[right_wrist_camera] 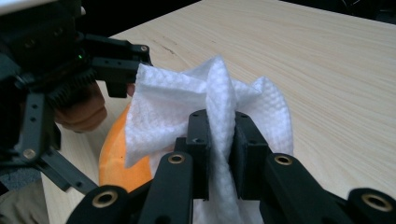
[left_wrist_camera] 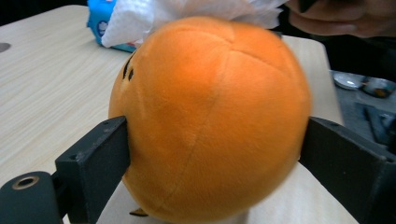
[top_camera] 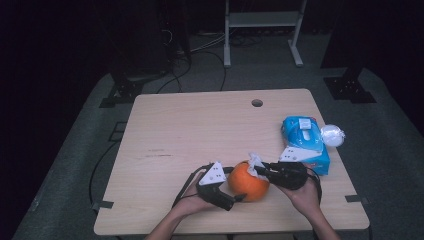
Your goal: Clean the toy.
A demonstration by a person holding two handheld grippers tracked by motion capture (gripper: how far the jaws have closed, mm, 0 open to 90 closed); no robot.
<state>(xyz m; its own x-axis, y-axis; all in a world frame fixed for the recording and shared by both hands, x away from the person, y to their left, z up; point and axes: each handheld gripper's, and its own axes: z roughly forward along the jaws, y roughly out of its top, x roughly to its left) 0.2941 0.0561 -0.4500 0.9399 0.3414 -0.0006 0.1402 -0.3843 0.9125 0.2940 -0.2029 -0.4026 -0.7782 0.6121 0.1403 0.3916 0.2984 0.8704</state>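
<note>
Bench: a pale wooden bench with a round cable hole near its far edge, standing on grey floor.

Plush ball: an orange plush ball sits near the front edge of the bench, a little right of centre, between the two hands. In the left gripper view it shows stitched seams and small dark marks on one side.

Left tool: the left tool is at the ball's left and front side. Its own view has one black jaw pressed into each flank of the ball, so it is clamped on the ball.

Left hand: the left hand comes in from the bottom and grips the tool's body, with the grey three-cornered plate on top.

Tissue: a white, dimpled paper tissue lies on top of the ball at its upper right. In the right gripper view it fans out over the orange surface.

Right tool: the right tool reaches in from the right. In its own view the two jaws are drawn close together with a fold of the tissue pinched between them.

Right hand: the right hand holds that tool near the bench's front right.

Tissue pack: a blue pack of tissues lies near the right edge, beyond the right hand.

White wad: a crumpled white wad rests just beside the pack's right side, at the bench's edge.
</note>
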